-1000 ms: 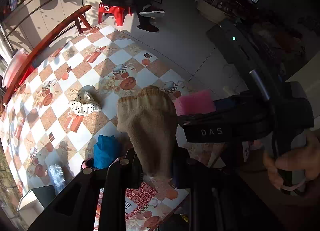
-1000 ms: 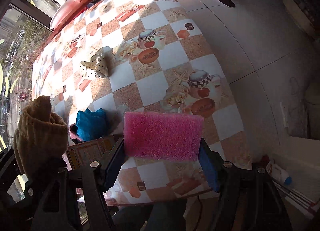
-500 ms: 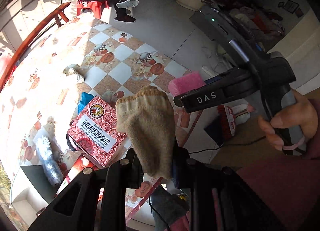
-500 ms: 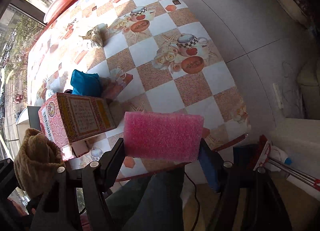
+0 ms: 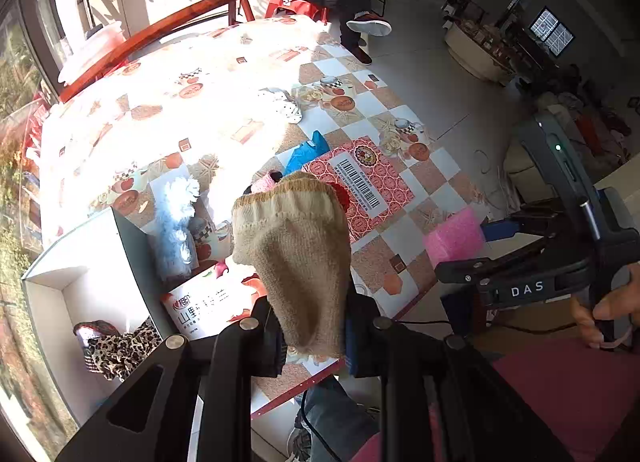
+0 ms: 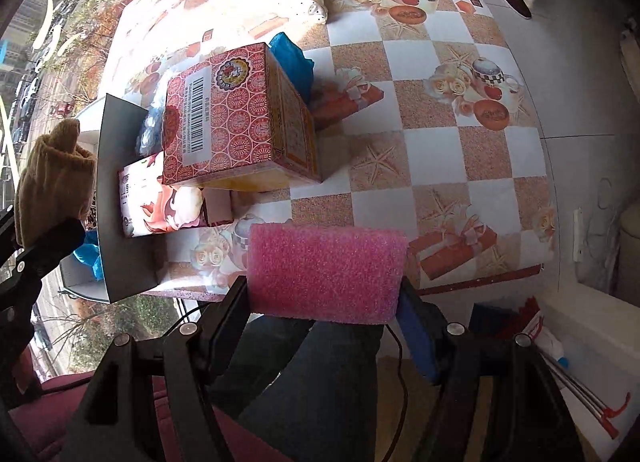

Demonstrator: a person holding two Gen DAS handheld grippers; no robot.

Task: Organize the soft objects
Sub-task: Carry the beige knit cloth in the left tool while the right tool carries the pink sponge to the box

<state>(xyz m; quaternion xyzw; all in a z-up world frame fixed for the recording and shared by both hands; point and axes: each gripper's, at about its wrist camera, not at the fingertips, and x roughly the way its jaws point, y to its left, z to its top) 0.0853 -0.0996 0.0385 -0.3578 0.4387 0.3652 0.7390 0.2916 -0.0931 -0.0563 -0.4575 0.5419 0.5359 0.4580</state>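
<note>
Beige knitted sock (image 5: 298,258), soft and ribbed at its cuff, hangs bunched from our left claw (image 5: 314,336), whose jaws are clamped tight on its lower end. Our right claw (image 6: 324,302) grips a pink foam sponge (image 6: 326,272), a coarse, rectangular block, by its two short ends. Both soft things are held above the near edge of the worktop (image 6: 440,109), which wears a checked cloth printed with teacups. Taking the red patterned box (image 6: 228,117) on that worktop as landmark: the sock is left of it, the sponge in front of it, and a blue cloth (image 6: 294,57) lies just behind it.
</note>
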